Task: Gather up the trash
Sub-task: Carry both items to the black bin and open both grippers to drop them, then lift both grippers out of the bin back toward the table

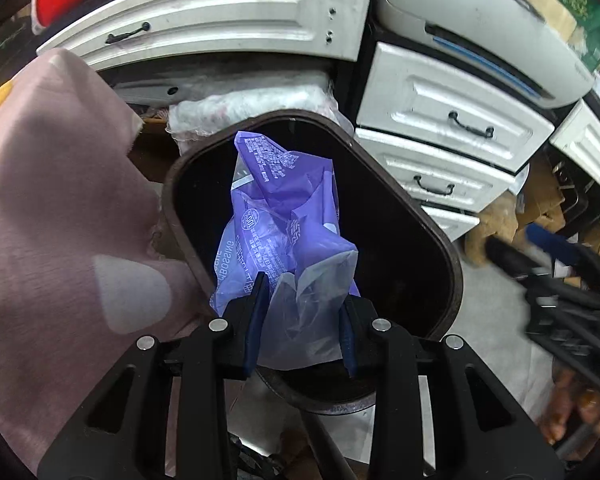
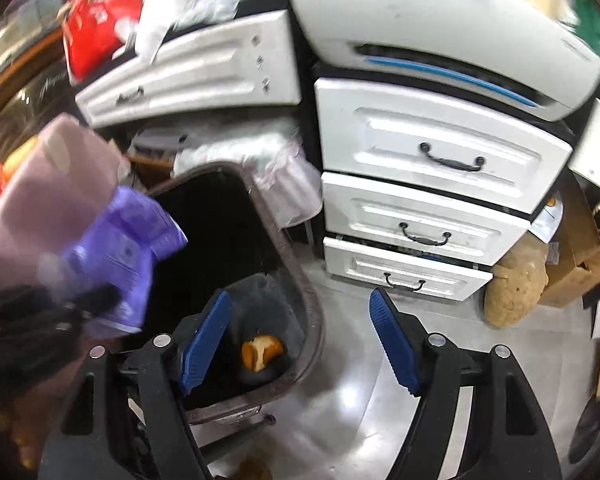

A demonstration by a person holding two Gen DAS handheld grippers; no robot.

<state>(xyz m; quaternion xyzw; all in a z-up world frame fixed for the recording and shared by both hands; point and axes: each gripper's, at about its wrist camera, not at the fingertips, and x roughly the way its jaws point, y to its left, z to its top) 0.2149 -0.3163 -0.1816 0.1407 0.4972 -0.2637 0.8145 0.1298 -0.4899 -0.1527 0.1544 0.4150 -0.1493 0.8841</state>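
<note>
A crumpled purple plastic wrapper point(image 1: 284, 216) hangs over the mouth of a dark brown trash bin point(image 1: 432, 224). My left gripper point(image 1: 304, 308) is shut on the wrapper's lower clear end. In the right wrist view the wrapper point(image 2: 128, 248) sits at the left above the bin point(image 2: 300, 280), with the left gripper point(image 2: 96, 300) blurred beneath it. My right gripper point(image 2: 300, 340) stands open with nothing between its blue pads point(image 2: 206, 340), over the bin's right rim and the floor. An orange-and-white scrap point(image 2: 262, 352) lies at the bottom of the bin. The right gripper point(image 1: 516, 246) shows blurred at the right of the left wrist view.
White drawers point(image 2: 432, 208) with black handles stand behind the bin, a grey appliance point(image 2: 440, 32) on top. Pink fabric point(image 1: 60, 200) hangs left of the bin. A tan sack point(image 2: 516, 280) and cardboard boxes point(image 2: 576, 264) sit on the grey floor point(image 2: 360, 400) at right.
</note>
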